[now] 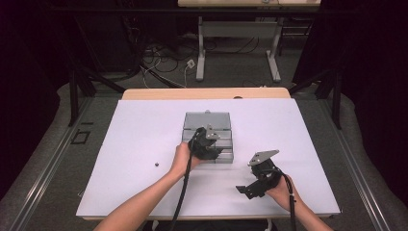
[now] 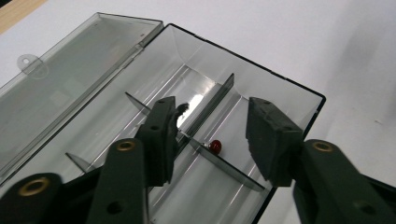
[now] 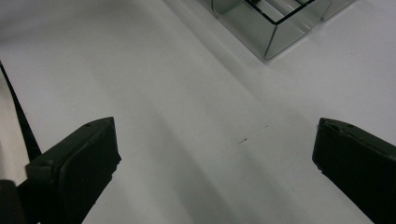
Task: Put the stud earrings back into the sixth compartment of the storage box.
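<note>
Left tool (image 2: 210, 140) gaping over my open box (image 2: 280, 77)

Between its parted jaws, just beyond them, a red bead (image 2: 215, 147) lies against a divider (image 2: 219, 163); the box's long axis runs away from me. My right tool (image 1: 257, 185), jaws wide and empty, hovers over bare counter (image 1: 134, 139). A dark speck (image 1: 157, 164) lies leftward, unidentifiable.

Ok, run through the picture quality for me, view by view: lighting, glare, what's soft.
High view: the white table is brightly lit while the surroundings fall to near black, and the detail is coarse. Left gripper view: the clear compartment box carries pale reflections on its walls, the red bead reads fairly sharp, and the left hand-held gripper is slightly soft. Right gripper view: the right hand-held gripper is blurred over soft streaky shadows.
</note>
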Tool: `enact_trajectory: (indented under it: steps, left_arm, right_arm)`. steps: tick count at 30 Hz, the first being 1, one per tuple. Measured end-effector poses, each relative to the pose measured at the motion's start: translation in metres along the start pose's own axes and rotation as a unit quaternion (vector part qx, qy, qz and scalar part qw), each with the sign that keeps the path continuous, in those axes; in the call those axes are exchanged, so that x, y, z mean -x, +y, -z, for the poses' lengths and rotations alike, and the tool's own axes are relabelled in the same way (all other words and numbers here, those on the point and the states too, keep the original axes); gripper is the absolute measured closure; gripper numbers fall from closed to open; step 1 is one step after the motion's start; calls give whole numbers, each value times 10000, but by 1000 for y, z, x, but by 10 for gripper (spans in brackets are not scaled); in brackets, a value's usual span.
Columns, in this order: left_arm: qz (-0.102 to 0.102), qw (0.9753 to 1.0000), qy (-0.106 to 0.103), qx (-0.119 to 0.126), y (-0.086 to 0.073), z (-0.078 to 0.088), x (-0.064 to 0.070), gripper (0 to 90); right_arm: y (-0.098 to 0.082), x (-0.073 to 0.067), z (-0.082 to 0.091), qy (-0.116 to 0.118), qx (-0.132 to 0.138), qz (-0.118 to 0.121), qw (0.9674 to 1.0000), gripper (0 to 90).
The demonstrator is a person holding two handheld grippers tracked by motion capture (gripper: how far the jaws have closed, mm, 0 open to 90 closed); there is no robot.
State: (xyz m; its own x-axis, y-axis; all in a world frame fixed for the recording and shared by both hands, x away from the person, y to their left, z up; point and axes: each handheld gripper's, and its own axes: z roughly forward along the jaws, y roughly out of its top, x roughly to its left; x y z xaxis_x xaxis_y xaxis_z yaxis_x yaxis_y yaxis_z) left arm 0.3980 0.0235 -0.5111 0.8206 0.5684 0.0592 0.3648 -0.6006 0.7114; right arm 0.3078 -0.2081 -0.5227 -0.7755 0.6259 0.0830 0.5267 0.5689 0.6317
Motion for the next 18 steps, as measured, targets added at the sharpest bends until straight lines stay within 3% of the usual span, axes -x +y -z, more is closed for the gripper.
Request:
enact_trajectory:
  steps: [4,9,18]
  left_arm:
    - [164,9998,70,-2,-5,12,-7,380]
    - [159,9997,187,-11,-14,30,-11,258]
    - [125,9988,453,-137,-36,61,-17,152]
  right_arm:
    - [0,0,0,20,-24,0,10000,3]
    - [0,-1,1,0,-15,5,10000,3]
    - [1,-1,0,-39,30,59,10000,4]
